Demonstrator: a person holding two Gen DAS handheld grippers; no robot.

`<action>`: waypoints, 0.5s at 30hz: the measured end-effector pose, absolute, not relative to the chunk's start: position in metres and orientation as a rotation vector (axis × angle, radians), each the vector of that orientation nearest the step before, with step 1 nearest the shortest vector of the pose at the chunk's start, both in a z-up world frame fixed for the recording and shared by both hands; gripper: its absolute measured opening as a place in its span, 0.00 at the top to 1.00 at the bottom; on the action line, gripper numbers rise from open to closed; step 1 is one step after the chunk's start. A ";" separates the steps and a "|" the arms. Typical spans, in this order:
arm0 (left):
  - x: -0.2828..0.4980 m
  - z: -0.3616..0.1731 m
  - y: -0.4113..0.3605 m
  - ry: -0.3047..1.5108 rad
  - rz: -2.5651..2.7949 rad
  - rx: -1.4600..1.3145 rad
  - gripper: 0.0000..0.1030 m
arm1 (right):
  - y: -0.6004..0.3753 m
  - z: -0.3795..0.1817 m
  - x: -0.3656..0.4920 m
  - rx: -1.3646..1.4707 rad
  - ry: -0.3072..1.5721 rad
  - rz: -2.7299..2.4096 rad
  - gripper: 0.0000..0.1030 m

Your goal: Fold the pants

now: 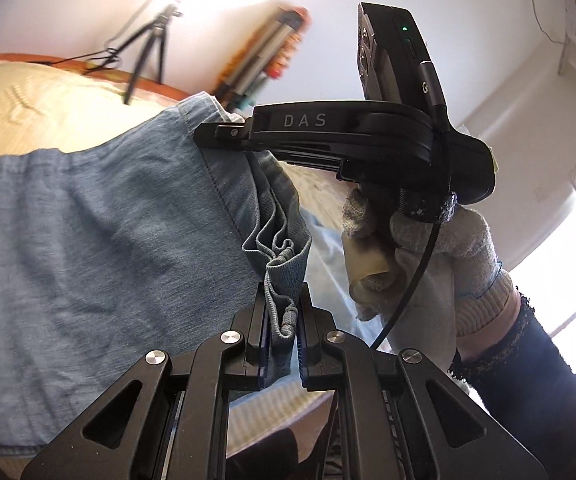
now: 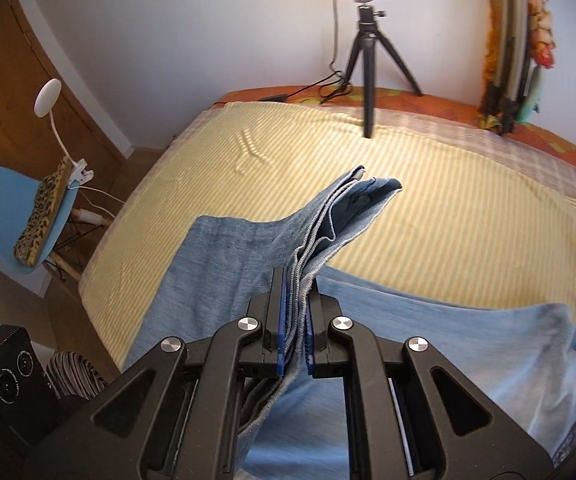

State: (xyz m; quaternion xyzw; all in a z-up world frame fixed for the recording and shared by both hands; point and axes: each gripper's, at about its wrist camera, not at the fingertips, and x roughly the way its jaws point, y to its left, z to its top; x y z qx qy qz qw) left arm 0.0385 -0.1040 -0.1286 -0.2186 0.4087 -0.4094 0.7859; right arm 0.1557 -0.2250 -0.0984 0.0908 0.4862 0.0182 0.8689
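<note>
Only one thing really reads here: "DAS" in pale capital letters, printed along the side of the black body of the right gripper [image 1: 223, 133], seen in the left wrist view. On the black camera [image 1: 398, 54] mounted on top of it there's a single pale "G" near the cable plug, and the rest of that mark is cut off. The black box [image 2: 1, 380] at the bottom left of the right wrist view has white print around its three round dials, but it's way too small to make out.
</note>
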 end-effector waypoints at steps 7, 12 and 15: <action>0.037 -0.127 -0.155 0.901 -0.971 -0.428 0.91 | -0.254 -0.078 0.123 0.192 0.989 -0.032 0.92; 0.033 -0.121 -0.194 0.912 -1.047 -0.406 0.91 | -0.288 -0.067 0.097 0.202 0.975 -0.089 0.93; 0.029 -0.118 -0.218 0.919 -1.088 -0.389 0.91 | -0.309 -0.063 0.080 0.212 0.970 -0.130 0.93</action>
